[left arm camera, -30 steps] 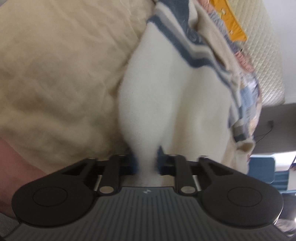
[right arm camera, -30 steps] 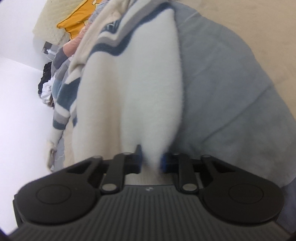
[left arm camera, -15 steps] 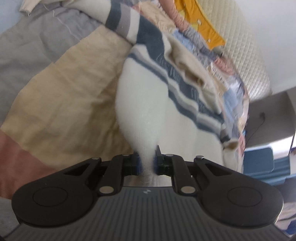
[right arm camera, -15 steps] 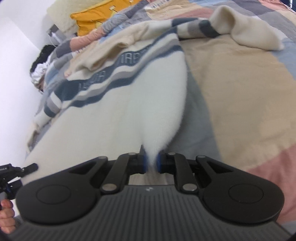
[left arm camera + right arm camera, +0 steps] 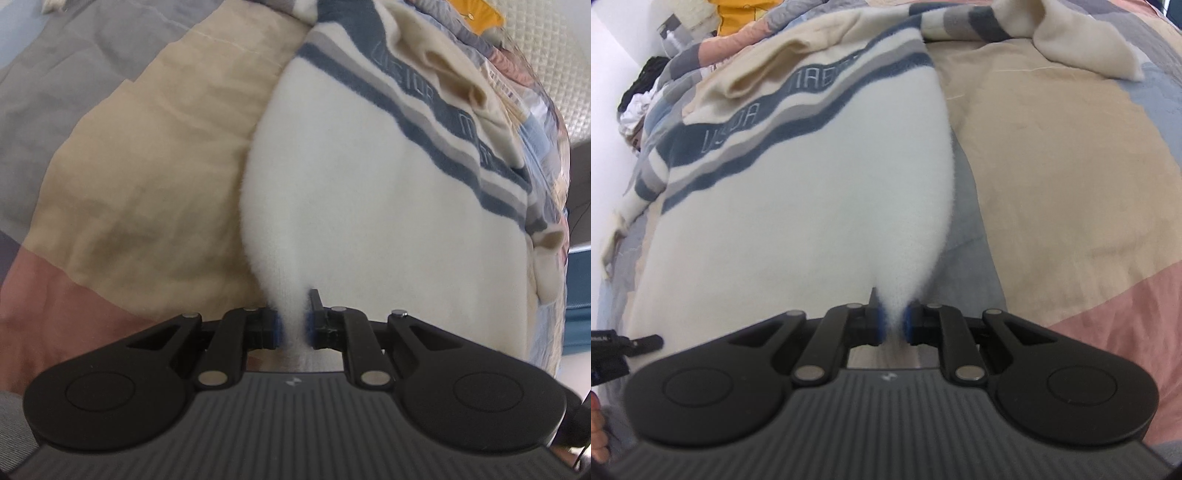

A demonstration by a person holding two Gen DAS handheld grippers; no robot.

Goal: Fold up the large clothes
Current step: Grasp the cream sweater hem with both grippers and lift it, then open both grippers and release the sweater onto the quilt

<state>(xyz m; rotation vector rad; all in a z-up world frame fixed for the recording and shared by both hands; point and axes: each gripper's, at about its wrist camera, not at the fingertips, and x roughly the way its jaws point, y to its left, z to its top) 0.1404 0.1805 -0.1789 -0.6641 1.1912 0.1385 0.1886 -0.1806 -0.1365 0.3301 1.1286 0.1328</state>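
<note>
Bed (image 5: 129, 155): patchwork quilt in tan, grey and pink blocks fills the background of both your wrist views.

Sweater (image 5: 369, 206): large, fluffy, white body with navy and grey chest stripes and lettering in the navy band. It lies spread on the quilt, hem end near you, stripes and sleeves at the far end. In the right wrist view the same sweater (image 5: 812, 206) runs from your tongs toward the far left; one striped sleeve with cream cuff (image 5: 1082, 48) trails off to the far right across the tan patch.

Yellow garment (image 5: 738, 14): on the far part of the bed, beyond the sweater, partly cut off by the frame.

Left tongs (image 5: 293, 328): nearly closed, blue pads pinching a gathered fold at the sweater's near left edge.

Right tongs (image 5: 894, 325): nearly closed as well, pads clamped on a bunched fold at the sweater's near right edge.
</note>
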